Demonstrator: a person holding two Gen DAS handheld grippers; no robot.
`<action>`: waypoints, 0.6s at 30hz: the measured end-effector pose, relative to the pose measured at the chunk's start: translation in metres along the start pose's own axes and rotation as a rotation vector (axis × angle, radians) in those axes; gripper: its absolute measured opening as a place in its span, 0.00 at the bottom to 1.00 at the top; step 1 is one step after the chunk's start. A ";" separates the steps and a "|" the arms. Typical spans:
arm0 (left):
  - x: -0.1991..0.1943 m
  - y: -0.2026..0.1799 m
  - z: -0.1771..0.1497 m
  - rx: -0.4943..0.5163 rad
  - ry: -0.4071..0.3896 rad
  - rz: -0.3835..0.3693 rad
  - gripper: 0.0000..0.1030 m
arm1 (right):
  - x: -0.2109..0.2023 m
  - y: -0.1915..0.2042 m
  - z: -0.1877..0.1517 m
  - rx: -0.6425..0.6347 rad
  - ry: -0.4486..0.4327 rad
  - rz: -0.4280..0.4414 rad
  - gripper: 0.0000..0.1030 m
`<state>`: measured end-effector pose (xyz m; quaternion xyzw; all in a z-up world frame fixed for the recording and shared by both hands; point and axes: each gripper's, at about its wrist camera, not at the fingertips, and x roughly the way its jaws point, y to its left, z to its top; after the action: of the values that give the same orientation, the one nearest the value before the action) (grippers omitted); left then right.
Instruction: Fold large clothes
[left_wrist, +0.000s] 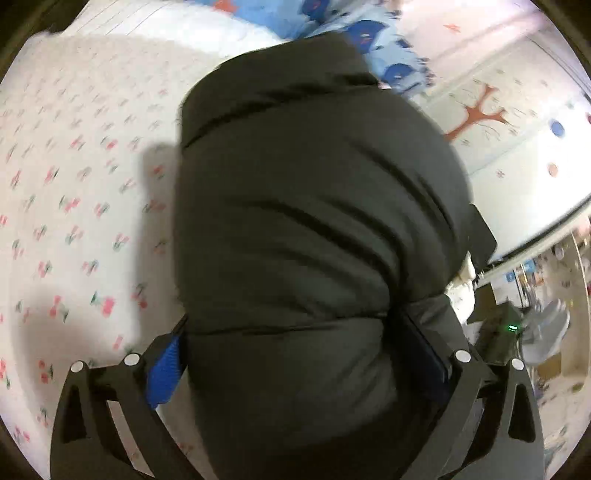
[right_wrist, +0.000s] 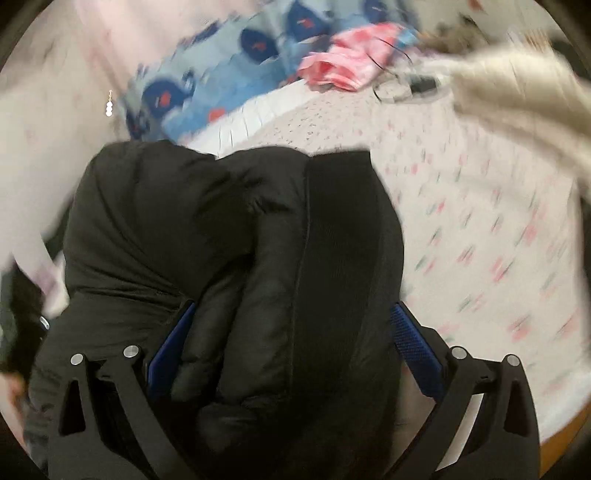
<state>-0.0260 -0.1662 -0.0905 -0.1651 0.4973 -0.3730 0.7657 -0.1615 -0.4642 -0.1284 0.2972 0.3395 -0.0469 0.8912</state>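
A black puffy jacket (left_wrist: 314, 221) is bunched into a thick bundle above a bed with a white cherry-print sheet (left_wrist: 74, 184). My left gripper (left_wrist: 295, 354) has its blue-padded fingers (left_wrist: 166, 369) spread wide around the bundle's near end and pressed against it. The same jacket (right_wrist: 240, 258) fills the right wrist view, with a flat black band along its right side. My right gripper (right_wrist: 291, 350) also clamps a thick fold of it between its blue pads (right_wrist: 417, 350). Both views are motion-blurred.
A light blue quilt (right_wrist: 221, 74) with dark blue figures lies at the bed's far end. Pink clothing (right_wrist: 351, 62) and a cream fuzzy garment (right_wrist: 517, 92) lie on the bed. A wall with a tree decal (left_wrist: 480, 114) and cluttered shelves (left_wrist: 535, 295) stand on the right.
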 end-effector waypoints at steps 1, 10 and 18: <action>-0.007 -0.004 0.002 0.023 -0.012 -0.008 0.88 | 0.008 0.007 -0.001 0.010 -0.011 0.010 0.94; -0.127 0.052 0.055 0.124 -0.177 0.305 0.81 | 0.128 0.171 -0.011 -0.159 0.186 0.260 0.94; -0.159 0.076 0.032 0.106 -0.220 0.479 0.81 | 0.118 0.187 -0.019 -0.488 0.335 0.049 0.94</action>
<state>-0.0025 -0.0022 -0.0217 -0.0416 0.4158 -0.1865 0.8891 -0.0284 -0.2862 -0.1209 0.0859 0.4758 0.1072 0.8688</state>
